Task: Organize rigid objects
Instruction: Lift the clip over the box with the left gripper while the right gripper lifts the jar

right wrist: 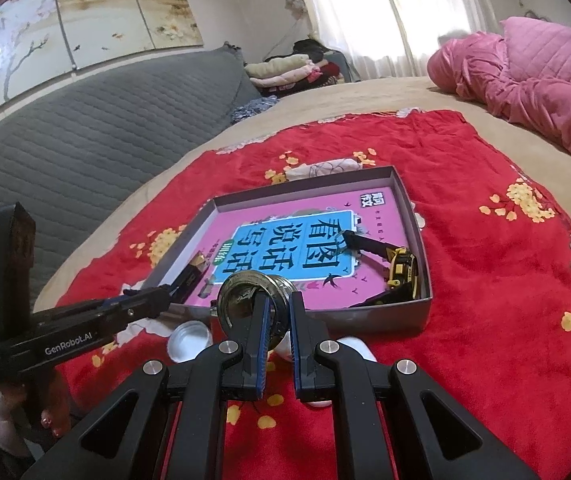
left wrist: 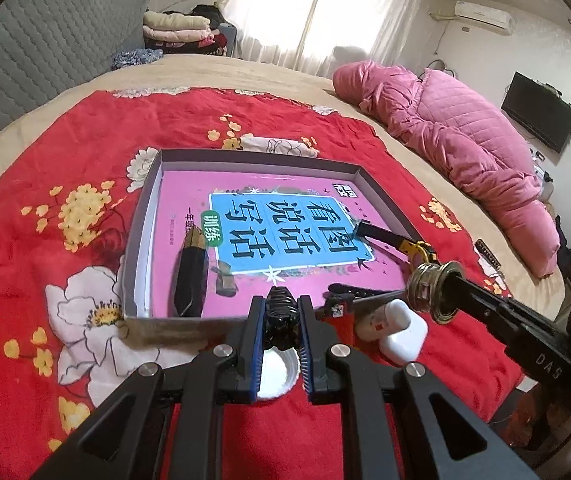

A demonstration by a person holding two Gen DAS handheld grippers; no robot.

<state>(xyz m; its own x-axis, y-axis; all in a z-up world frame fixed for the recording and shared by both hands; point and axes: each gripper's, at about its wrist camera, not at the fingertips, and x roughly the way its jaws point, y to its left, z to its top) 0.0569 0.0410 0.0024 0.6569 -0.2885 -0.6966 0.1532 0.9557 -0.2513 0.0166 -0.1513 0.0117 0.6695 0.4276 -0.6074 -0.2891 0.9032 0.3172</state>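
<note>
Left gripper (left wrist: 281, 320) squeezing black hair clip (left wrist: 281, 312), shiny, ribbed like claw, hanging over near edge of box (left wrist: 141, 216). Right gripper (right wrist: 277, 320) pinching metal ring (right wrist: 253, 296), round, brassy, dull shine, hollow in middle, hovering just before box's near wall. Box lying on red flower blanket (left wrist: 65, 152), holding pink book (left wrist: 285, 220) with blue label, dark bar (left wrist: 191, 276), yellow-black toy (right wrist: 399, 270). White cap (right wrist: 189, 340) and white case (left wrist: 403, 334) sitting on blanket beside box.
</note>
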